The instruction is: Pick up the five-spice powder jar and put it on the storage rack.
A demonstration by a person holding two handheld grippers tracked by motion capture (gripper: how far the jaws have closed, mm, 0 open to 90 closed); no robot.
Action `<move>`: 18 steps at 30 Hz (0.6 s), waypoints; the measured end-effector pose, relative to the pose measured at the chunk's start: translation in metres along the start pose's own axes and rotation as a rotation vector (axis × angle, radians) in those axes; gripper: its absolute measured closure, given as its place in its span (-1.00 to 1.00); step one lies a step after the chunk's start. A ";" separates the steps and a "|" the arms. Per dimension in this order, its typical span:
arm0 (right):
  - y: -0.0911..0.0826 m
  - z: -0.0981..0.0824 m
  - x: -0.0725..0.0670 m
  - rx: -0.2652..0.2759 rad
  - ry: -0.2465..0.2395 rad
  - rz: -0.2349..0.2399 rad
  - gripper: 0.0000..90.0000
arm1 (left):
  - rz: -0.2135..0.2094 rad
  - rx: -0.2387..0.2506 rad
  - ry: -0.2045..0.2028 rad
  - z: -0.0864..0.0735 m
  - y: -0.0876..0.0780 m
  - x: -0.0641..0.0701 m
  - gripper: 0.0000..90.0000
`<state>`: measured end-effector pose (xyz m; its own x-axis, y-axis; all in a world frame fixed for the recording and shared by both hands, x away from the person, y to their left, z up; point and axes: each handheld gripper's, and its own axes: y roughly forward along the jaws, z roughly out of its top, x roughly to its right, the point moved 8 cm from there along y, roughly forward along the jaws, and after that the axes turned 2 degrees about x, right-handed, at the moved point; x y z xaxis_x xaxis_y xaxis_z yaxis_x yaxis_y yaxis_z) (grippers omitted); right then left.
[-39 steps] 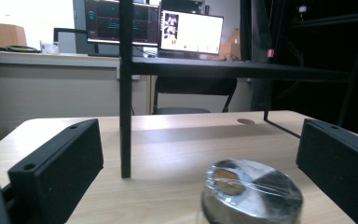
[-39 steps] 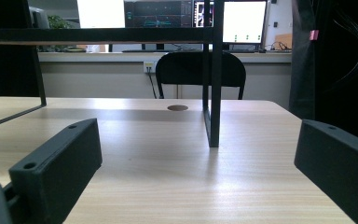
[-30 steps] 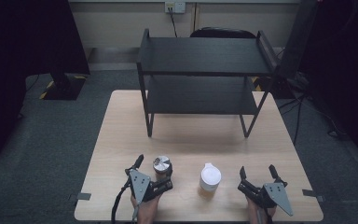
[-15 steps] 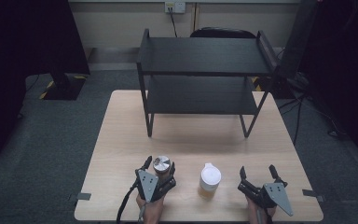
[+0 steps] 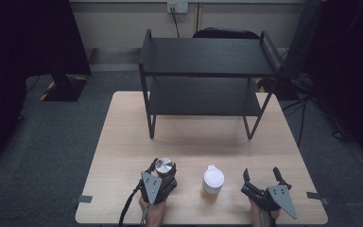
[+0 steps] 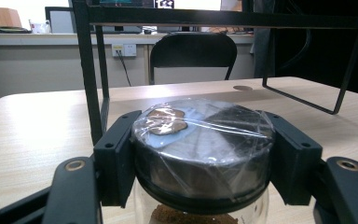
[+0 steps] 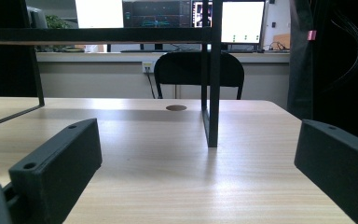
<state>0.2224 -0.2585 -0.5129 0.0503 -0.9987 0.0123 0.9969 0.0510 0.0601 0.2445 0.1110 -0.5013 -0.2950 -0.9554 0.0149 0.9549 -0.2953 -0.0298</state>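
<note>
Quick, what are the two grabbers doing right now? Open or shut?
Left gripper: jaws have just been closing and are now shut on the jar, at its lid.
Right gripper: open, holding nothing.

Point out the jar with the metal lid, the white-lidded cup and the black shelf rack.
jar (image 6: 200, 140), left gripper view, side of its wrapped lid.
white-lidded cup (image 5: 213, 178), high view, lid top.
black shelf rack (image 5: 208, 56), high view, top shelf.

The left gripper (image 5: 163, 166), low and left of centre in the high view, has slid up to the jar (image 5: 164, 167) and just closed its jaws on the jar's lid (image 6: 200, 135).
</note>
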 end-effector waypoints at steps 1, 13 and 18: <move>0.000 0.000 0.000 0.000 0.000 0.000 -1.00 | 0.001 -0.003 0.001 0.001 0.000 0.000 -0.23; 0.000 0.000 0.000 0.000 0.000 0.001 -1.00 | -0.015 -0.002 -0.006 0.001 0.000 -0.002 -0.22; 0.000 0.000 0.000 0.000 0.000 0.005 -1.00 | -0.033 -0.003 -0.003 0.005 0.000 -0.006 -0.22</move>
<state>0.2221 -0.2588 -0.5129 0.0553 -0.9984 0.0131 0.9966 0.0560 0.0603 0.2461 0.1168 -0.4966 -0.3265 -0.9450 0.0189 0.9445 -0.3270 -0.0325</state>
